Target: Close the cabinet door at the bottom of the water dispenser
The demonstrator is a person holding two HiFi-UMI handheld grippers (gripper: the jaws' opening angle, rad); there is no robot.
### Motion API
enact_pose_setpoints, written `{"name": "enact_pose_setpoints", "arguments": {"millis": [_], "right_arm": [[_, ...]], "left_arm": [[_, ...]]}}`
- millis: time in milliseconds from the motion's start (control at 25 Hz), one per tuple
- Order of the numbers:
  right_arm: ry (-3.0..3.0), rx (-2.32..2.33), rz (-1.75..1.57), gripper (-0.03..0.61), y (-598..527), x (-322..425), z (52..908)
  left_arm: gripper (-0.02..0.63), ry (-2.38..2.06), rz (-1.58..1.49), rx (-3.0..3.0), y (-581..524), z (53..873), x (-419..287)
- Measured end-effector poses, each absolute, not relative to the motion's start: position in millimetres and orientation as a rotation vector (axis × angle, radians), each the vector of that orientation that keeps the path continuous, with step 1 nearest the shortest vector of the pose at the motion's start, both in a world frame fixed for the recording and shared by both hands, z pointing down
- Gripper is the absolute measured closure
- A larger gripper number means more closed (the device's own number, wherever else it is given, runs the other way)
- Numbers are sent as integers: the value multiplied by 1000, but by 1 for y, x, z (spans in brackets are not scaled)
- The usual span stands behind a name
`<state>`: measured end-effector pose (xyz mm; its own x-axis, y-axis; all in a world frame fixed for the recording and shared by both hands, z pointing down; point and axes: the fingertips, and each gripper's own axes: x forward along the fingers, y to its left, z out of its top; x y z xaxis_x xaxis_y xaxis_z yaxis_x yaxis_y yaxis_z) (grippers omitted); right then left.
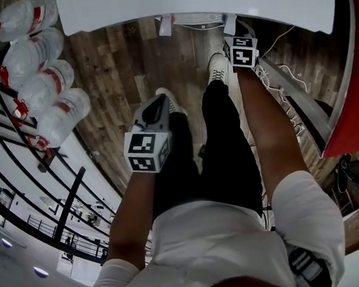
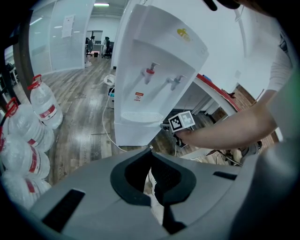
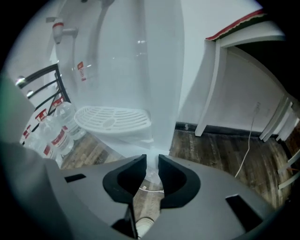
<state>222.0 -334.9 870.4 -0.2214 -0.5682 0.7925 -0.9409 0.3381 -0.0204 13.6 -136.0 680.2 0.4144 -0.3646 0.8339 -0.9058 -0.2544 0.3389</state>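
The water dispenser (image 2: 154, 70) stands white and upright on the wooden floor (image 3: 220, 154). Its cabinet door cannot be picked out in any view. From the head view the dispenser's top covers everything beneath it. From the left gripper view the gripper's grey body cuts the dispenser off below the drip tray (image 3: 112, 118).

The right gripper (image 3: 150, 161) is low at the dispenser's side, beneath the drip tray. Its jaws are parted by only a narrow slit. The dispenser's pale lower corner sits right at that slit, but it is unclear whether the corner is inside the tips or just beyond them. The white panel above the jaws is glare-washed, so no seam or hinge shows.

The left gripper (image 2: 151, 150) is held back from the dispenser's front, facing its taps (image 2: 150, 72). Its jaw tips meet with nothing between them, and a white shoe (image 1: 218, 67) shows through the ring behind the tips.

Large water bottles (image 1: 45, 88) lie stacked to the left of the dispenser, partly cropped by the frame. A red-edged table (image 3: 234, 28) stands to the dispenser's right, with only its rim and legs visible.
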Motion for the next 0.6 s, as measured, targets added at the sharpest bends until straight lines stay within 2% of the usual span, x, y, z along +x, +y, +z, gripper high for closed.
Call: {"name": "enact_pose_setpoints", "arguments": {"millis": [320,600], "right_arm": [[-1907,1373,801,495,-328,240,877],[-1860,1288,764,495,-322,245,893]], "left_arm": [[618,-1081,791,1825,-150,681,27],[618,-1068,814,1823,-147,683,27]]}}
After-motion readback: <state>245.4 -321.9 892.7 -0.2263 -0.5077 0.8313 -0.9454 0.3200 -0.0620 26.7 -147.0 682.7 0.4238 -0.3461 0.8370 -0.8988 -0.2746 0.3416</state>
